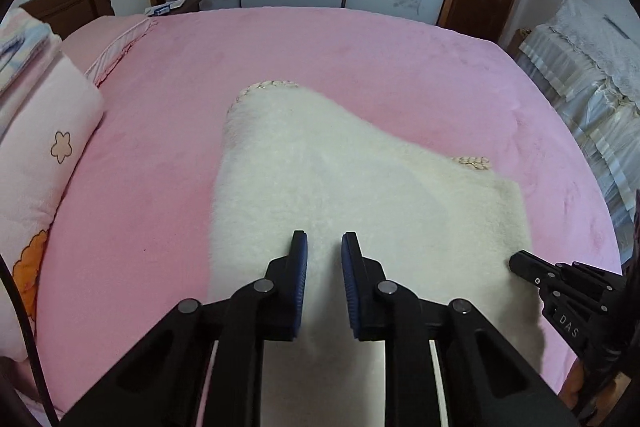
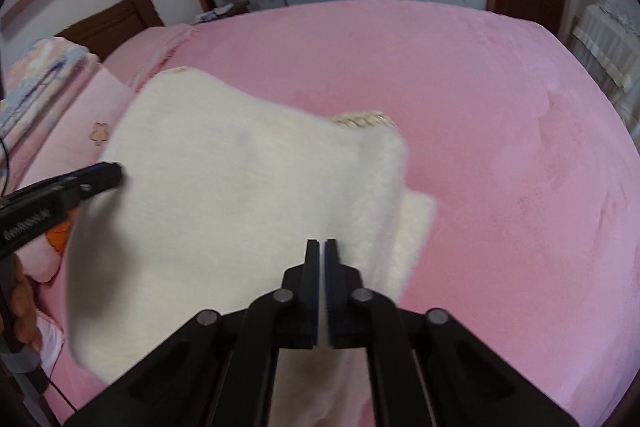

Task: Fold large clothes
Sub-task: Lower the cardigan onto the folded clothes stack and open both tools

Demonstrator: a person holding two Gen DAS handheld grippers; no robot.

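Pink bed (image 1: 168, 131) fills both views; white fleece garment (image 1: 320, 179) on it, long axis 6-to-12 o'clock, beaded cuff (image 1: 276, 84) far at 12. Left hand-held gripper (image 1: 324, 239) over near hem, jaws narrowed, fleece between pads. Right hand-held gripper (image 2: 323, 247) at 3 o'clock side, pinched closed on raised edge. Both equally near hem; fold likely goes toward 12.
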